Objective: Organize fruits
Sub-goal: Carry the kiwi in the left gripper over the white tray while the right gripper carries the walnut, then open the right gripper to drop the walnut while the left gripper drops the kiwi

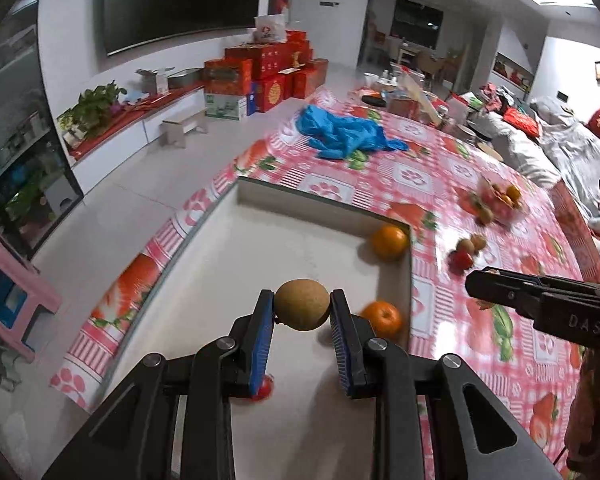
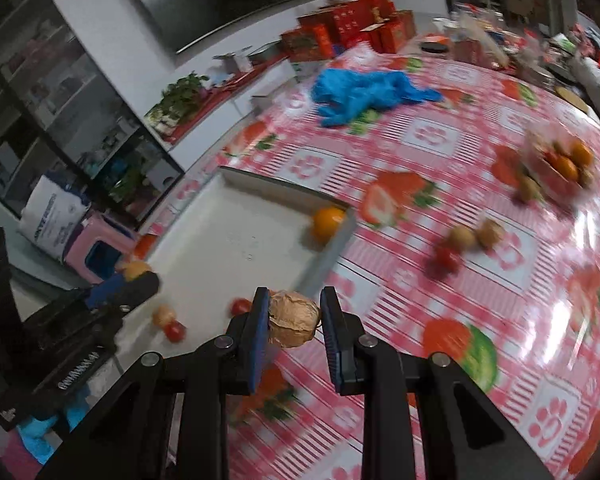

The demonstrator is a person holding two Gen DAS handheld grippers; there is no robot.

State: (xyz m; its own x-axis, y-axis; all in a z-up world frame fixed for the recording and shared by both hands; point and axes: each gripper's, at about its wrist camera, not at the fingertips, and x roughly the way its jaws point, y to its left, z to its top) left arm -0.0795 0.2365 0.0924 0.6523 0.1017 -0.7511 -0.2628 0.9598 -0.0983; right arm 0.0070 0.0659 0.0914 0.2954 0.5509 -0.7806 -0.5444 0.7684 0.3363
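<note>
My left gripper (image 1: 302, 309) is shut on a brown kiwi (image 1: 302, 304) and holds it above the white tray (image 1: 260, 240). Two oranges (image 1: 389, 242) (image 1: 381, 319) lie by the tray's right wall, and a cherry tomato (image 1: 262, 389) shows under the left finger. My right gripper (image 2: 293, 318) is shut on a walnut (image 2: 292, 322) just above the tablecloth beside the tray's right edge (image 2: 324, 264). In the right wrist view the left gripper (image 2: 128, 286) with its kiwi hovers over the tray at left. The right gripper's tip also shows in the left wrist view (image 1: 500, 284).
Loose kiwis and a red fruit (image 1: 466, 250) lie on the pink checked tablecloth (image 1: 460, 360). A clear bowl of fruit (image 1: 500, 198) stands further right. Blue plastic gloves (image 1: 348, 134) lie at the back. A pink stool (image 1: 8, 300) stands on the floor at left.
</note>
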